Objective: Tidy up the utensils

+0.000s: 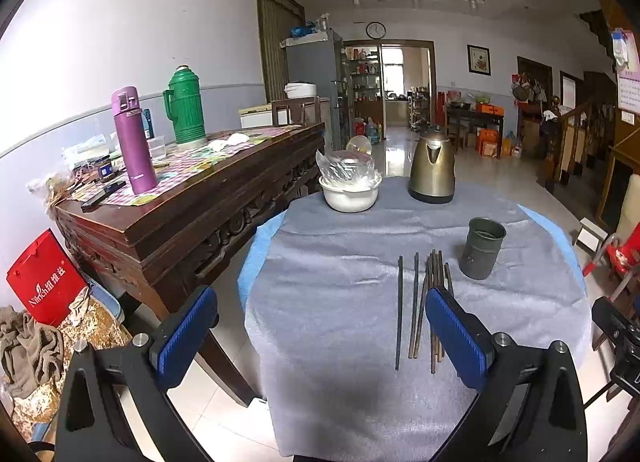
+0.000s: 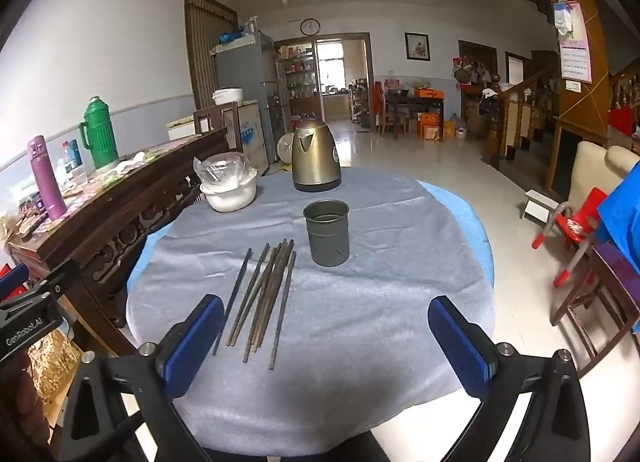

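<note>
A loose bundle of long, thin, dark chopsticks lies flat on the round worktop, which is draped in a grey felt-like cloth over a blue cover. The sticks run roughly parallel, tips pointing away from the cameras, with one or two blacker ones a little apart on the left of the bunch. Lying side by side like this, they offer their near ends to whichever tool comes in first.

Just beside their far ends, to the right, stands an upright dull-grey metal cylinder cup, open at the top, empty as far as can be seen, with small holes near its base. It is probably the holder the sticks are meant to go into, so its closeness keeps the carry short.

The right gripper hovers over the near edge of the worktop with its blue-padded jaws spread wide and nothing between them; its left pad sits just beside the near ends of the sticks. The left gripper is also spread wide and empty, tilted down toward the cloth, its right pad overlapping the bunch in its own view. No stick is lifted, so sorting appears not yet begun.

Farther back stand a bronze-coloured electric kettle and a white bowl with clear plastic wrap in it, well apart from the chopsticks.
</note>
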